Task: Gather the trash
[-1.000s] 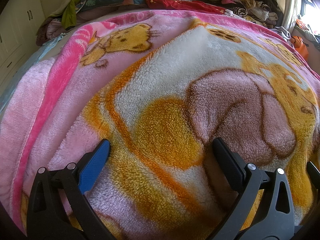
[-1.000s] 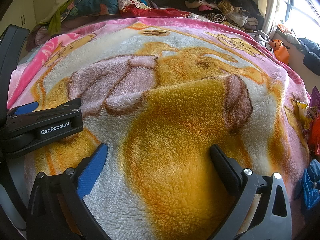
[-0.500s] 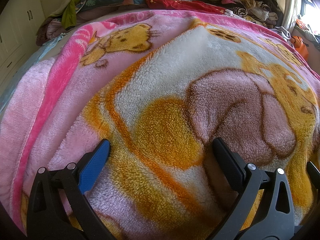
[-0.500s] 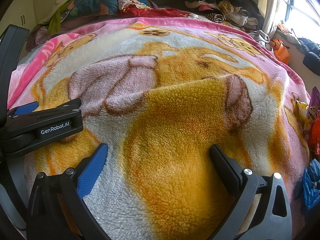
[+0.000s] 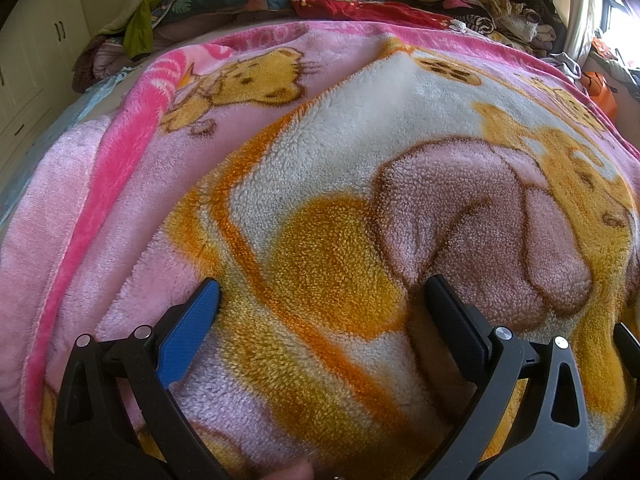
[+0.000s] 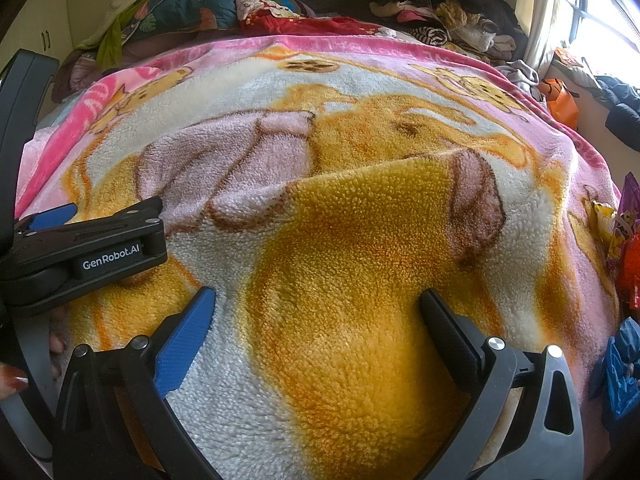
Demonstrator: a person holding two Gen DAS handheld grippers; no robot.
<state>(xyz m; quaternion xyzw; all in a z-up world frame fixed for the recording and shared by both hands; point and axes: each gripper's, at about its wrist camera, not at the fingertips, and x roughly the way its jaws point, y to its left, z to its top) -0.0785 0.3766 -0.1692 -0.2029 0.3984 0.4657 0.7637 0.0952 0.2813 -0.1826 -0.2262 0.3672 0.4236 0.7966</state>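
Left tongs (image 5: 320, 292) and right tongs (image 6: 316, 300) both spread wide, empty, over the fleece blanket (image 6: 360, 240); trash wrappers (image 6: 622, 240) lie at right frame edge of the right wrist view

At the far right edge of the bed we see crumpled snack wrappers (image 6: 624, 236), yellow, purple and red. Nearer us lies a crinkled blue wrapper (image 6: 619, 372).

Blanket (image 6: 360, 240) across bed; wrappers (image 6: 624, 240) at right edge — clothes pile (image 6: 440, 16) behind
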